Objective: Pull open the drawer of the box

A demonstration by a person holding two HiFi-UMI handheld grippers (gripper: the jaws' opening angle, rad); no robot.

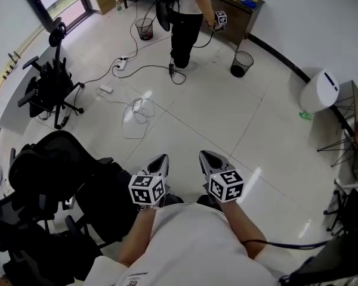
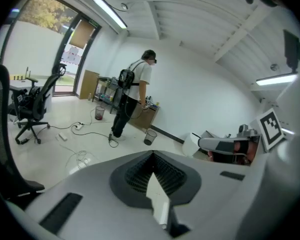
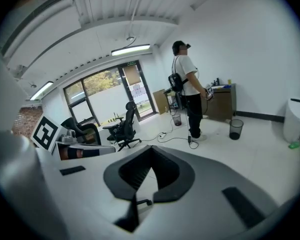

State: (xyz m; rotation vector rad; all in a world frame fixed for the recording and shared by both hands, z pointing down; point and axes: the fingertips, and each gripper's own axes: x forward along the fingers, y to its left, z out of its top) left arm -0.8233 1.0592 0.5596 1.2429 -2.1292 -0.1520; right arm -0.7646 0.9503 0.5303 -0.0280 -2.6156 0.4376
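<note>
No box with a drawer shows in any view. In the head view my left gripper point(image 1: 161, 159) and right gripper point(image 1: 205, 156) are held side by side close in front of my body, pointing out over the bare tiled floor. Each carries its marker cube. Seen from the left gripper view, the left gripper point(image 2: 153, 153) has its jaws meeting at the tip with nothing between them. The right gripper point(image 3: 151, 148) in its own view is likewise shut and empty. Neither gripper touches anything.
Black office chairs stand at the left point(image 1: 52, 89) and near left point(image 1: 53, 171). Cables point(image 1: 137, 109) trail across the floor. Another person point(image 1: 185, 16) stands at the back by a wooden cabinet point(image 1: 238, 11), with two waste bins point(image 1: 242, 63) nearby. A white bin point(image 1: 319, 91) stands at the right.
</note>
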